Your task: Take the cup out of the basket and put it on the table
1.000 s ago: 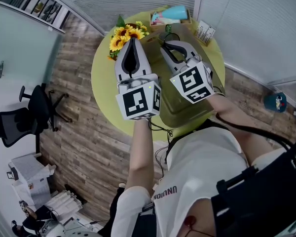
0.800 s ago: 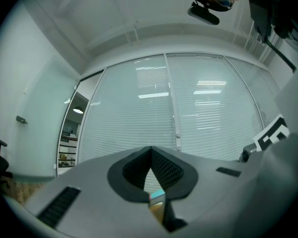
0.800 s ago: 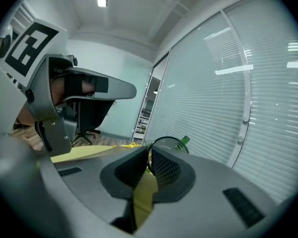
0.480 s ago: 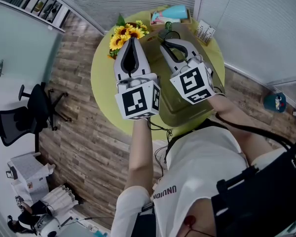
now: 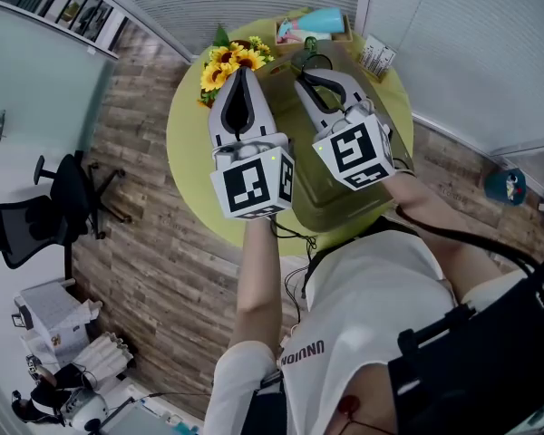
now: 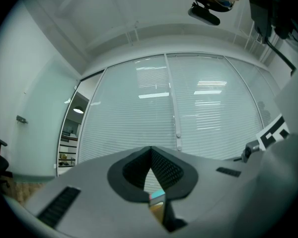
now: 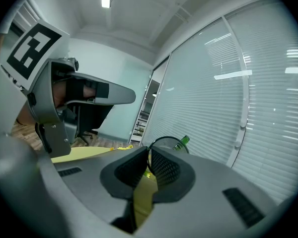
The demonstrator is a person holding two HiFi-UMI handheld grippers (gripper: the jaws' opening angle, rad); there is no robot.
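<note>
Left claw (image 5: 243, 72) closed and empty above the table (image 5: 186, 143), just right of the sunflowers (image 5: 227, 63). Right claw (image 5: 301, 81) pinches a thin black ring (image 7: 169, 137). Farther right, the teal cup (image 5: 325, 20) lies sideways in its basket (image 5: 343, 36). Its tapered wall could slip from the jaws, or the basket could lift with it.

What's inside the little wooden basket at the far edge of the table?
A light blue cup lies on its side in the basket. Something small and pinkish sits beside it, too small to name. The basket's floor under them is covered.
</note>
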